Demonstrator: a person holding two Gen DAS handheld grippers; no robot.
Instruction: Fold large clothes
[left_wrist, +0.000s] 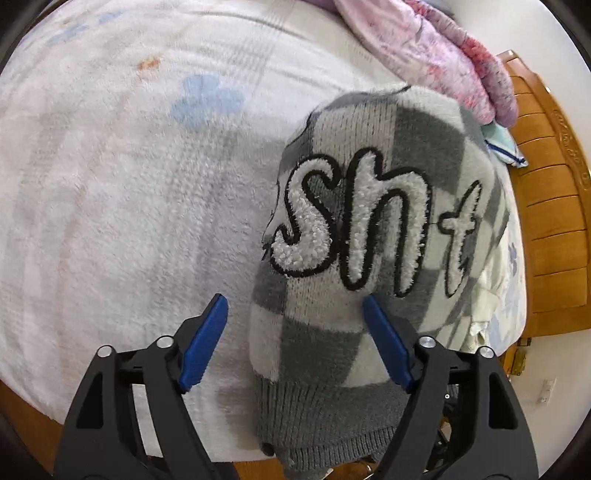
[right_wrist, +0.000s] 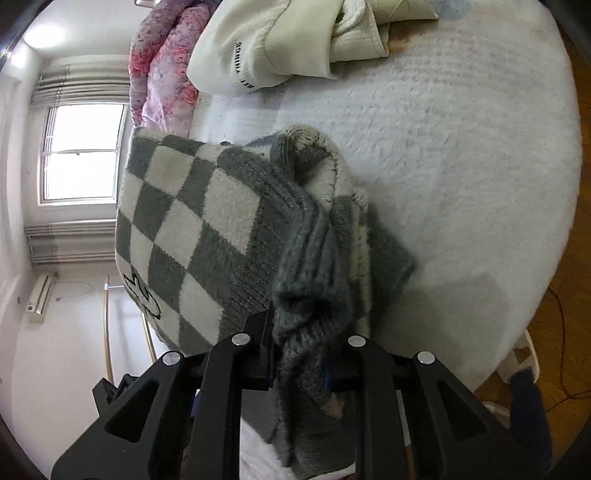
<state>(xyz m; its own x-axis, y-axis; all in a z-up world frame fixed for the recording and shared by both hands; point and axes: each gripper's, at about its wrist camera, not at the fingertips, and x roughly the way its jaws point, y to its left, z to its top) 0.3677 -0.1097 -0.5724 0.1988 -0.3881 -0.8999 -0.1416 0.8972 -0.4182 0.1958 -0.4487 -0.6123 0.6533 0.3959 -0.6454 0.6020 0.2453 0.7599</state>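
A grey and white checked knit sweater (left_wrist: 373, 206) with fluffy white letters outlined in black hangs over the white fleece bed cover (left_wrist: 122, 206). My left gripper (left_wrist: 295, 314) is open, its blue fingers (left_wrist: 205, 339) apart on either side of the sweater's lower part, near the ribbed hem. In the right wrist view the sweater (right_wrist: 192, 229) hangs bunched in the air. My right gripper (right_wrist: 301, 354) is shut on its grey ribbed edge, with folds draped over the jaws and hiding the fingertips.
A pink and purple floral quilt (left_wrist: 443, 48) lies at the head of the bed by the wooden headboard (left_wrist: 550, 206). A cream garment (right_wrist: 280, 48) lies on the bed (right_wrist: 461, 147). A window (right_wrist: 81, 155) and wooden floor (right_wrist: 565, 325) show.
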